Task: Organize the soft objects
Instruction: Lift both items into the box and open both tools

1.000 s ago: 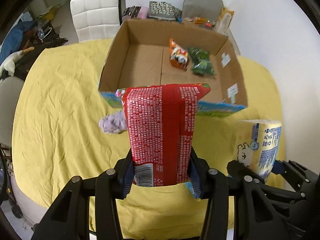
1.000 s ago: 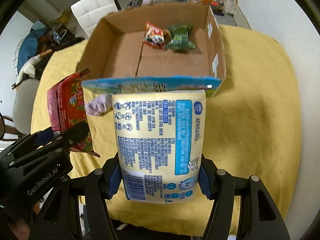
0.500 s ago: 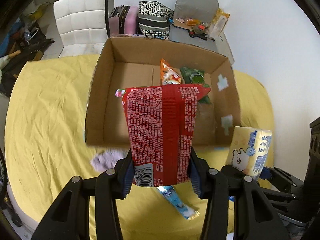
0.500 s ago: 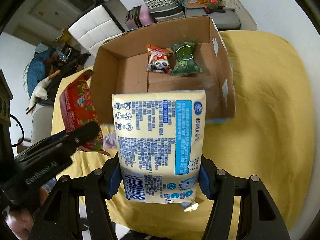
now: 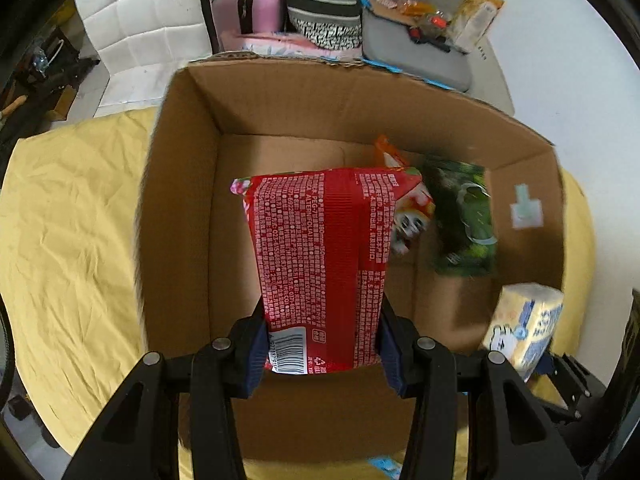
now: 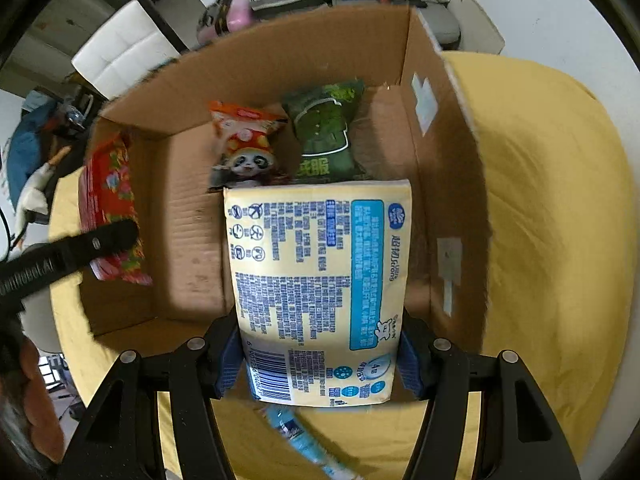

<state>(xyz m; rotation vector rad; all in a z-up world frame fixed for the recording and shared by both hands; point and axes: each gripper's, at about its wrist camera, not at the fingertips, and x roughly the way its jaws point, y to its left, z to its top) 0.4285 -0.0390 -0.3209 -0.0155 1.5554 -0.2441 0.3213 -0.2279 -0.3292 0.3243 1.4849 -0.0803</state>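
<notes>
My left gripper is shut on a red tissue pack and holds it over the inside of the open cardboard box. My right gripper is shut on a pale yellow tissue pack, hanging above the box's near right part. On the box floor lie an orange panda snack bag and a green packet. The right wrist view shows the red pack at the box's left side, and the left wrist view shows the yellow pack at the right.
The box sits on a table with a yellow cloth. A blue wrapper lies on the cloth in front of the box. Behind stand a white chair, a pink suitcase, a patterned bag and a grey seat with clutter.
Both grippers have moved forward and down with their packs, from in front of the box to over its inside. The purple cloth on the table has dropped out of view.
</notes>
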